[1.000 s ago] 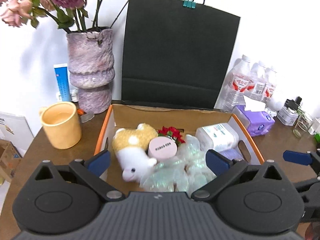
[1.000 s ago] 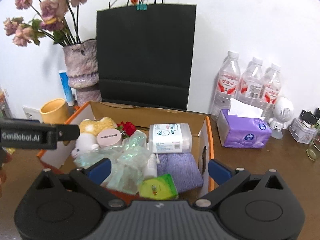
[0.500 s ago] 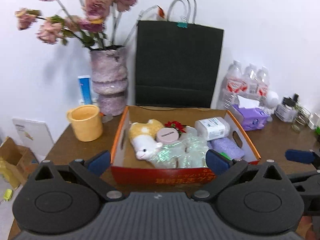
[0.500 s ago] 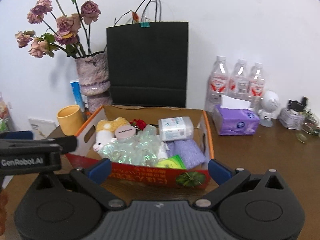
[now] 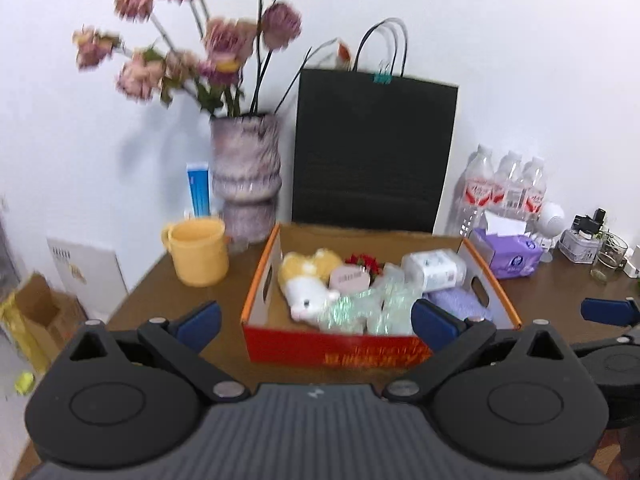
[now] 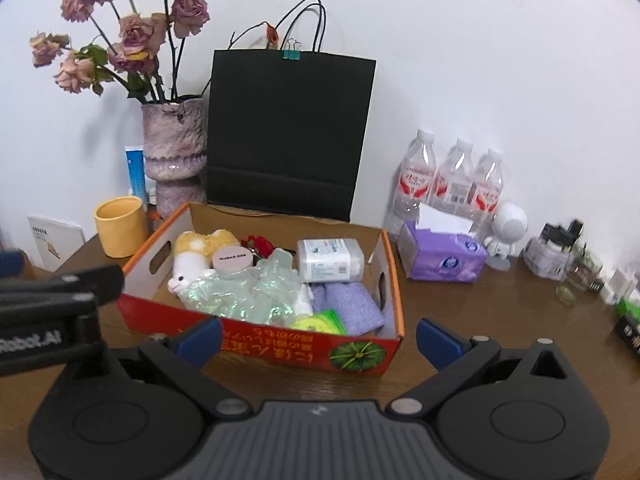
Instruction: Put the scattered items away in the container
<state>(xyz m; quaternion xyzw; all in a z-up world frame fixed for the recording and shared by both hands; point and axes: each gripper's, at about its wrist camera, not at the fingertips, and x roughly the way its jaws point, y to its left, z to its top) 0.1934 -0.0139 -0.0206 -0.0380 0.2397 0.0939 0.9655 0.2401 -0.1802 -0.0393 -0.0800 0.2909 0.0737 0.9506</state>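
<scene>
Brown wood of the tabletop [image 6: 460, 320] runs under everything. At the far left a yellow ceramic mug [image 6: 120, 226] stands beside a mottled purple stone vase of dried roses [image 6: 174, 152], with a blue and white tube [image 6: 135, 176] upright against the wall; these look like room furnishings, kept to the back edge out of the working area. A tall black paper bag [image 6: 286, 132] stands behind the middle.

Centre of the table sits the container, a shallow red and orange cardboard tray box [image 6: 264, 350]. Inside, from left: a yellow and white plush toy [image 6: 192, 258] lying on its side, a round pink-lidded tin [image 6: 233, 259], crumpled iridescent cellophane [image 6: 244, 294], a white wipes packet [image 6: 330, 260] at the back, folded lilac cloth [image 6: 344, 304] and a yellow-green sachet [image 6: 318, 322] at the front. Loose things fill the box and none lie scattered near it, so the tidying looks essentially complete.

Right of the box: a purple tissue pack [image 6: 442, 260], three clear water bottles [image 6: 452, 180], a small white robot figure [image 6: 506, 232].

Both tools hang in front of the box. The left gripper [image 5: 316, 320] has its blue-padded fingers spread wide with nothing between them; the right gripper [image 6: 318, 338] is likewise spread and empty.
</scene>
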